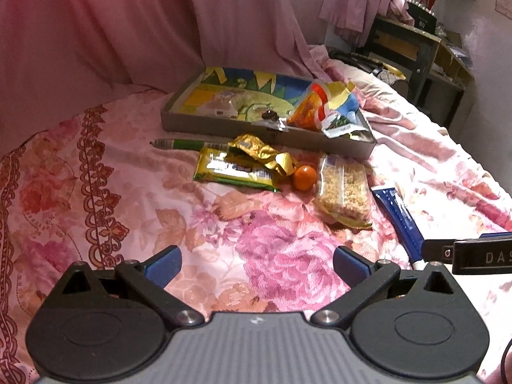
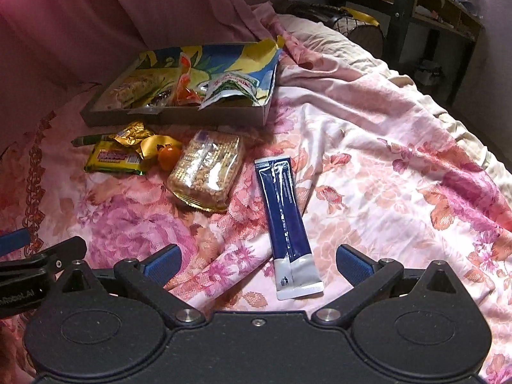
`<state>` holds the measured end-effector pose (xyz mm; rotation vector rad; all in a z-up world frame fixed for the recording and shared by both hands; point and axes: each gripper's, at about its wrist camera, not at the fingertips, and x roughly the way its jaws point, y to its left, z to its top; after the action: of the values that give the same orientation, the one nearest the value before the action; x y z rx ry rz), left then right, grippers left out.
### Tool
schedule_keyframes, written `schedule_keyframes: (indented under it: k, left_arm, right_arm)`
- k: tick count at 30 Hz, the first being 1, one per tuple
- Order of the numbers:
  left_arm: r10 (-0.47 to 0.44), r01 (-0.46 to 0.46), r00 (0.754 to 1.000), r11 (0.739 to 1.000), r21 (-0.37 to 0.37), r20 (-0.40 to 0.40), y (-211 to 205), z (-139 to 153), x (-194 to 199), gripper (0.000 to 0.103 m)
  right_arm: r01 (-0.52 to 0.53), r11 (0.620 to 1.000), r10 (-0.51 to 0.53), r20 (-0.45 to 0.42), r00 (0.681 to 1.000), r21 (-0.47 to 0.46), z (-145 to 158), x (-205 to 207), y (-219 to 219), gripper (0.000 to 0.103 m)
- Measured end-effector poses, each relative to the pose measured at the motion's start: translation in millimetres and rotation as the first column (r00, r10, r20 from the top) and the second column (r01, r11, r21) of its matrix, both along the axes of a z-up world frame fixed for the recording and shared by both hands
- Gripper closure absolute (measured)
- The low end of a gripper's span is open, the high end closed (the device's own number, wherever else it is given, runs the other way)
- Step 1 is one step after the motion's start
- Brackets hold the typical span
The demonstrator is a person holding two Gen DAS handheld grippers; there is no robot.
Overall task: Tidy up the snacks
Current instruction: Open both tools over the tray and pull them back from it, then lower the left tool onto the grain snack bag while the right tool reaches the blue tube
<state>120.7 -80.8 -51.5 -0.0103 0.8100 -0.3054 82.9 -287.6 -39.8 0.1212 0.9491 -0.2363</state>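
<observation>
while both my grippers hover over bedsheet (image 2: 368, 147), left gripper (image 1: 256, 268) spread wide, nothing between fingers; right gripper (image 2: 257, 267) same, blue sachet (image 2: 286, 220) lying just ahead of it. tray (image 1: 224, 124) further back holds orange packet (image 1: 307, 108), white pouch (image 2: 233, 88); other contents hard to make out. loose on sheet: yellow bar (image 1: 233, 172), gold wrapper (image 1: 259, 153), orange ball (image 1: 304, 177), clear pack (image 1: 344, 188), green stick (image 1: 182, 143) partly hidden.
</observation>
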Motion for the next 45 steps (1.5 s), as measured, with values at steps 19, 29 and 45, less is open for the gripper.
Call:
schedule_keyframes:
  k: [19, 29, 45]
  left_arm:
    - [0.025, -0.026, 0.999, 0.999, -0.024, -0.021, -15, -17, 23, 0.000]
    - [-0.093, 0.094, 0.995, 0.995, -0.034, 0.038, -46, -30, 32, 0.000]
    - [-0.265, 0.267, 0.959, 0.964, -0.009, 0.100, -103, -57, 72, 0.001]
  right_arm:
    - [0.007, 0.999, -0.004, -0.072, 0.997, 0.048, -7, 37, -31, 0.001]
    - [-0.065, 0.998, 0.062, -0.114, 0.992, -0.022, -10, 71, -69, 0.001]
    - [-0.019, 1.000, 0.015, -0.164, 0.986, -0.023, -32, 88, -92, 0.001]
